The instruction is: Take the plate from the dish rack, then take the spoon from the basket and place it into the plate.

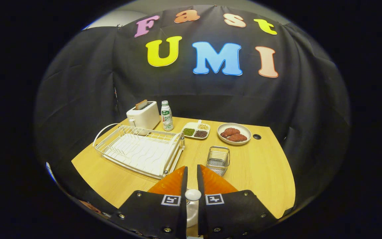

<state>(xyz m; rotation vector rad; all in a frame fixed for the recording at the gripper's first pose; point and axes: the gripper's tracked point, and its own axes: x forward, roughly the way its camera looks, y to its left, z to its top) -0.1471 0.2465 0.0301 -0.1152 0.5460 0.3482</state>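
Note:
My gripper (pixel 192 168) reaches over the near edge of the wooden table (pixel 260 166), its fingers drawn close together. A white spoon (pixel 192 195) sits clamped between them, its rounded end showing in the narrow gap. Directly beneath the fingers lies an orange plate (pixel 169 184), flat on the table and partly hidden by the gripper. The white wire dish rack (pixel 141 151) stands beyond the fingers to the left with nothing in it. The small wire basket (pixel 218 160) stands just ahead to the right, and no utensil is visible inside it.
Along the back of the table stand a white toaster (pixel 143 116) with toast in it, a small bottle (pixel 166 116), a divided white tray (pixel 196 130) of grains and a white dish (pixel 234 133) with red patties. A cable hole (pixel 257 136) is near that dish.

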